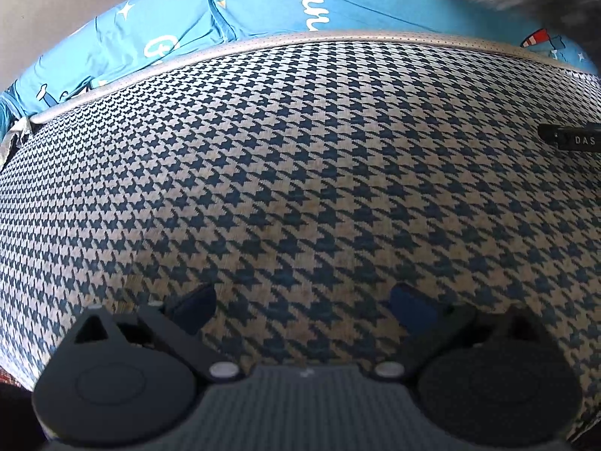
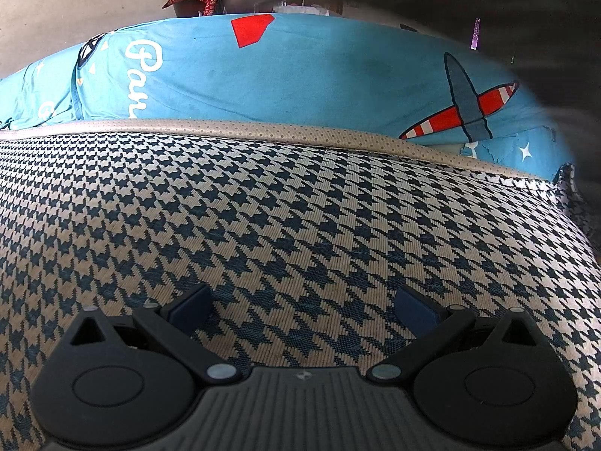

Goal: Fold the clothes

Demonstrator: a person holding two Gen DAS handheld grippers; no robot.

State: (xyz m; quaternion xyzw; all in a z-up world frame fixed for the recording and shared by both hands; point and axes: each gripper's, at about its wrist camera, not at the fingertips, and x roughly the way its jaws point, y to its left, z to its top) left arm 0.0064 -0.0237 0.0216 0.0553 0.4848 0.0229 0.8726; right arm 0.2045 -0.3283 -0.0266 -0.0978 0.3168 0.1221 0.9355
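Both tongs (image 1: 302, 308) (image 2: 304, 306) gape over houndstooth garment (image 1: 300, 173) (image 2: 263, 206)

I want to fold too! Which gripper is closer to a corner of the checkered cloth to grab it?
Probably the right gripper: the houndstooth cloth's corner shows at its right side. The left gripper sees only cloth middle and its beige edge band. Both are open, holding nothing.
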